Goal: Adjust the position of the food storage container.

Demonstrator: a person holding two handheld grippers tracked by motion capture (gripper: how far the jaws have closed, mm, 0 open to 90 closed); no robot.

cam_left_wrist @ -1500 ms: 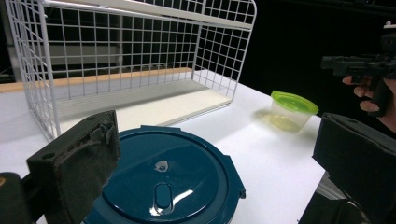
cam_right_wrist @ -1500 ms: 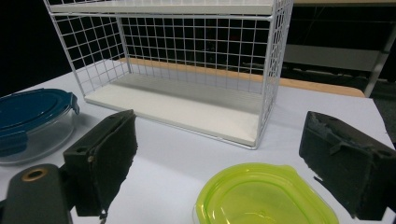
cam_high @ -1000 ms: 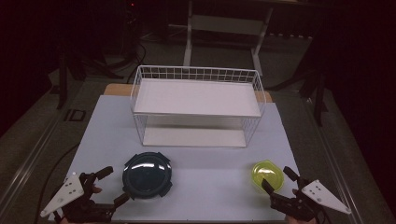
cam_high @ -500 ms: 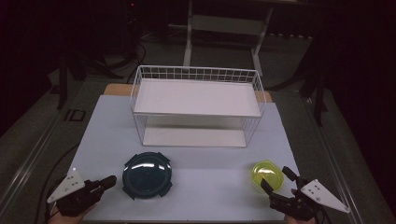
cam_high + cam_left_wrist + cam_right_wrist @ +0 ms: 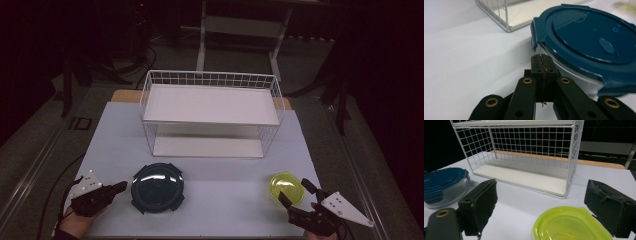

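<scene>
A round clear container with a dark blue clip lid (image 5: 157, 187) sits on the white table at the front left, and looms large in the left gripper view (image 5: 589, 42). My left gripper (image 5: 120, 187) lies just left of it, jaws shut with nothing between them (image 5: 541, 58), tips close to the container's side. A small yellow-green lidded container (image 5: 286, 188) stands at the front right. My right gripper (image 5: 294, 192) is open, one pad on each side of that container (image 5: 569, 225) without touching it (image 5: 541, 187).
A white two-tier wire rack (image 5: 210, 115) stands at the middle back of the table (image 5: 100, 140), both shelves bare; it is also in the right gripper view (image 5: 524, 152). A corner of the rack (image 5: 499, 15) is beyond the left jaws. Dark floor surrounds the table.
The left gripper's jaws, wide apart a second ago, have closed on nothing, and that hand shifted a little beside the blue container. The right gripper has stayed put.
</scene>
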